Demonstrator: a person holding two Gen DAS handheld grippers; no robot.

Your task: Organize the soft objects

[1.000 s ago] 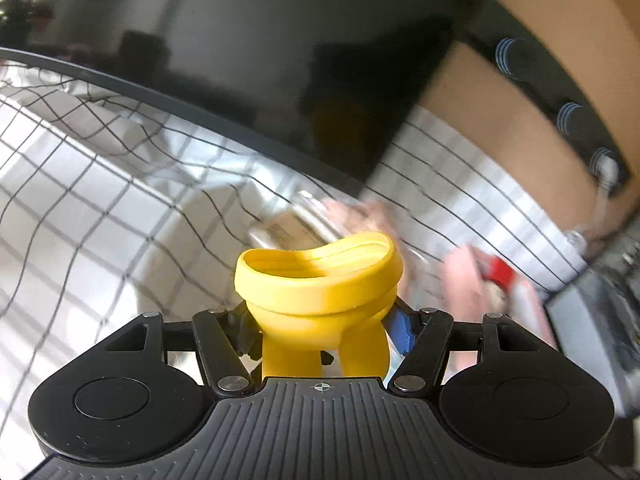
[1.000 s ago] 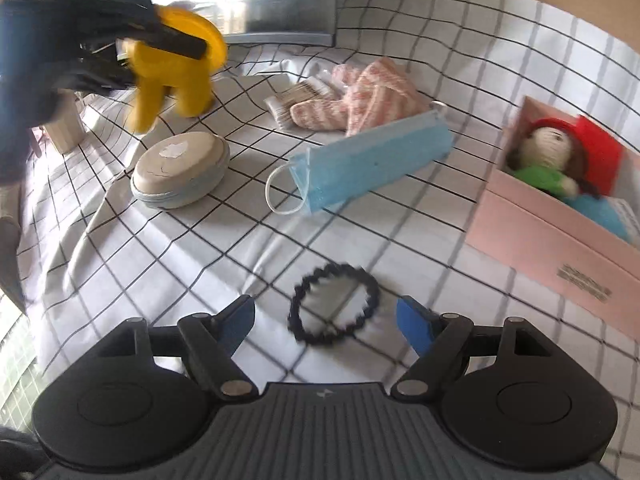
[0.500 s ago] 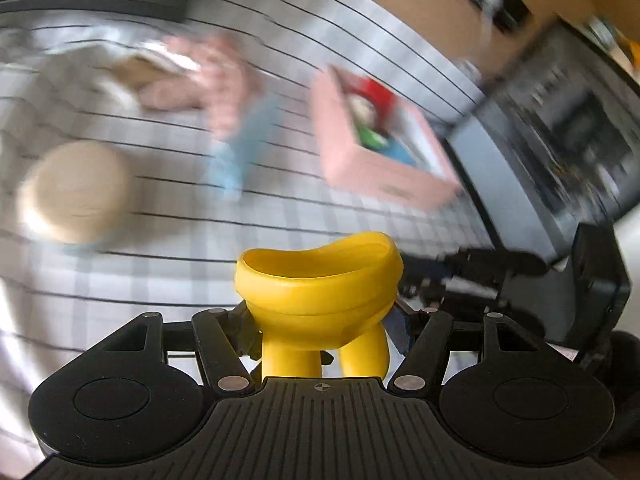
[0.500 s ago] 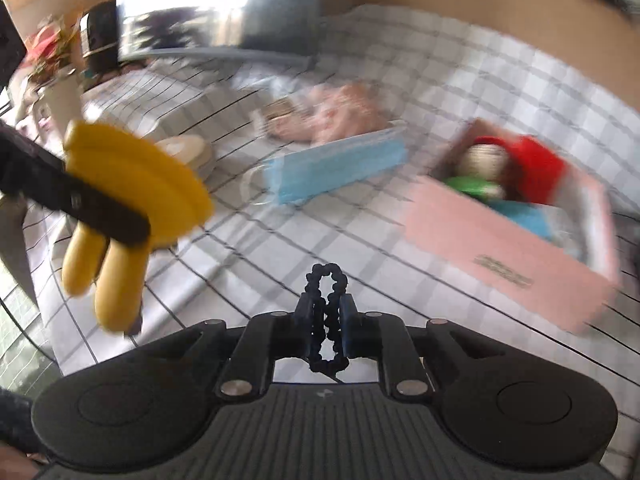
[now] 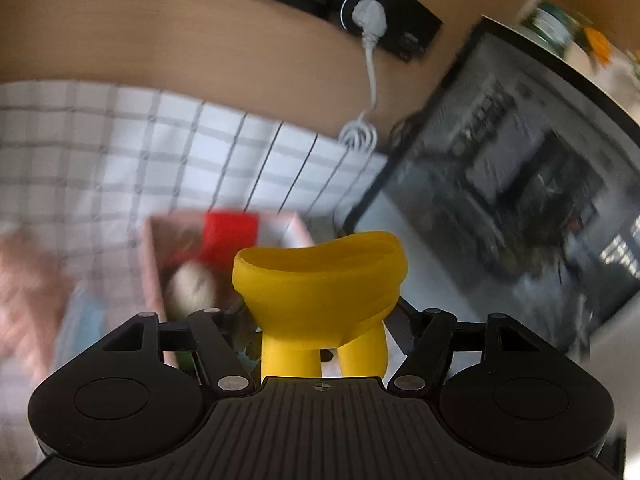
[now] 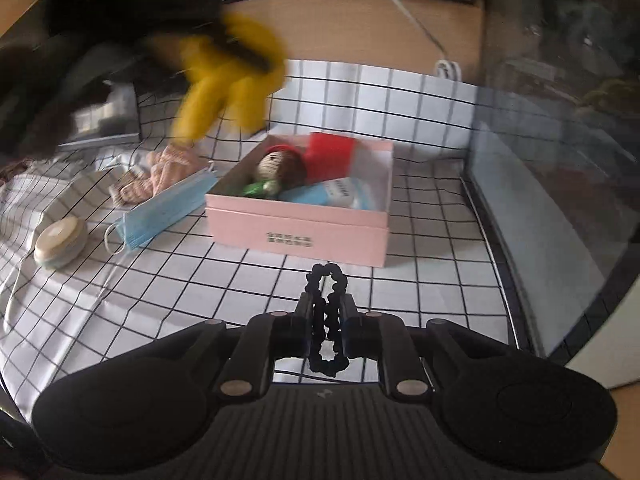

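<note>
My left gripper (image 5: 322,320) is shut on a yellow soft toy (image 5: 320,292) and holds it in the air above the left end of the pink box (image 5: 152,264). In the right wrist view the toy (image 6: 228,84) is blurred, high at the back left of the pink box (image 6: 298,228). My right gripper (image 6: 326,312) is shut on a black beaded bracelet (image 6: 326,320) and hovers just in front of the box. The box holds a crochet doll (image 6: 280,168), a red item (image 6: 330,154) and a blue tube (image 6: 328,194).
On the checked cloth (image 6: 200,288) left of the box lie a blue face mask (image 6: 168,206), pink striped socks (image 6: 164,172) and a round beige case (image 6: 60,240). A glass tank (image 6: 560,128) stands to the right. A white cable (image 6: 420,24) hangs at the back wall.
My left gripper swung the yellow toy from the far left over to the pink box. My right gripper shut on the bracelet, lifted it off the cloth and moved it toward the box.
</note>
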